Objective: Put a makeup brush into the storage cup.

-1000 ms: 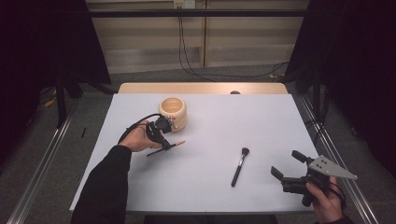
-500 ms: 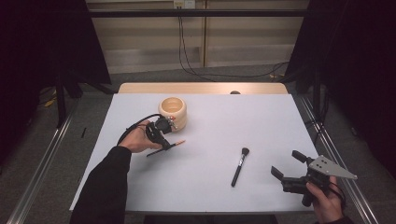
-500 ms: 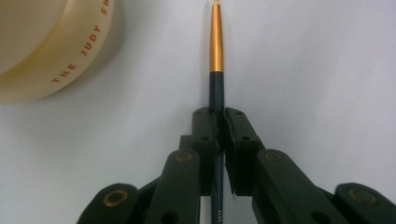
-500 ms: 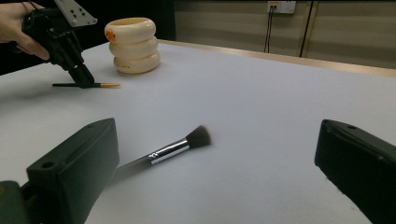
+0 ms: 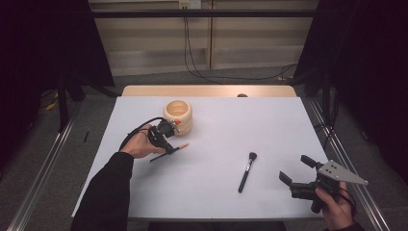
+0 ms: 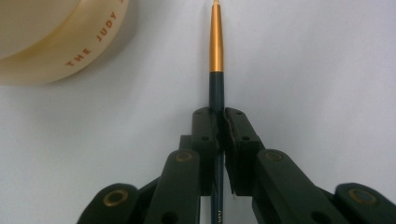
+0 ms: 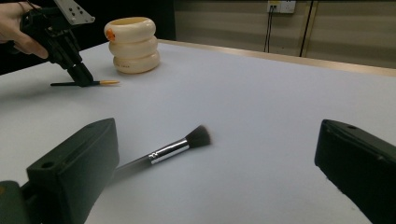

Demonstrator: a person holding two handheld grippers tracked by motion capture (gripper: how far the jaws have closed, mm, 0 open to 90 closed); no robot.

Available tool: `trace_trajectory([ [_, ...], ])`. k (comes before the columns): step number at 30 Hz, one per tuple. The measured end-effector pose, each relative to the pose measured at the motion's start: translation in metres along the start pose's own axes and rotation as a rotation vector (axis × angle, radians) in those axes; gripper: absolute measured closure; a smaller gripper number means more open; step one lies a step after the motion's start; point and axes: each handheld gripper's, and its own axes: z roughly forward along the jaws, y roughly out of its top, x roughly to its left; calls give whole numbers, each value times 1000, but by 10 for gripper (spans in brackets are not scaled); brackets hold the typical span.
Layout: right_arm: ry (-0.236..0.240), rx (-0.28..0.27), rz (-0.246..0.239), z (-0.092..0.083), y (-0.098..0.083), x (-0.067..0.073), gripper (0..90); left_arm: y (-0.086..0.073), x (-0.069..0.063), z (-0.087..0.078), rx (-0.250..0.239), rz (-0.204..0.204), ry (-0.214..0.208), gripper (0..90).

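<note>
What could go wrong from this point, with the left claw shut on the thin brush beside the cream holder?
The left claw grips the thin brush on its narrow dark handle, so it might pivot or slip when lifted. The cream holder stands close by; a swing could knock it. The right claw is open near the black brush, which could roll if nudged.

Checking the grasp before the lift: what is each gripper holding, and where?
Left gripper clamps the thin brush on its dark handle, below the gold ferrule. Right gripper is open, holding nothing.
</note>
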Motion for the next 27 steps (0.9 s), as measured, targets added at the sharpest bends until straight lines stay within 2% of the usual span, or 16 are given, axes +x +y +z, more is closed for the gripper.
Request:
trace_trajectory([
  [2,3,-1,-3,0,0,0,0,-1,-2,-1,-23,-31,-2,836],
  [3,3,0,-1,0,0,0,0,-1,1,-3,-8,1,-5,836],
  [5,1,2,0,0,0,0,0,-2,-1,-4,-31,-18,-4,836],
  [8,2,1,-1,0,0,0,0,-1,-3,-8,-34,0,7,835],
  [9,1,0,0,0,0,0,0,0,-6,-9,-67,-14,-6,836],
  [10,0,2,1,0,0,0,0,1,-5,-11,-46,14,1,836],
  [11,0,2,1,0,0,0,0,1,-7,-11,-74,-22,-3,836],
  [13,1,0,1,0,0,0,0,0,-6,-12,-102,-22,-8,836],
  [16,1,2,-1,-1,0,0,0,-1,-5,-15,-107,-22,-3,836],
  [19,2,4,7,-1,0,0,0,-4,-6,-18,-141,-38,28,835],
  [20,0,-1,2,0,0,0,0,-5,-6,-19,-124,-10,50,836],
  [21,0,-1,2,0,0,0,0,-5,-6,-19,-124,-10,50,836],
  [22,0,0,3,0,0,0,0,-7,-8,-18,-172,-59,52,836],
  [25,-1,2,4,0,0,0,0,-10,-7,-23,-204,-52,53,836],
  [26,-1,2,4,0,0,0,0,-11,-9,-24,-227,-78,47,836],
  [27,-1,1,3,0,0,0,0,-12,-7,-28,-207,-35,52,836],
])
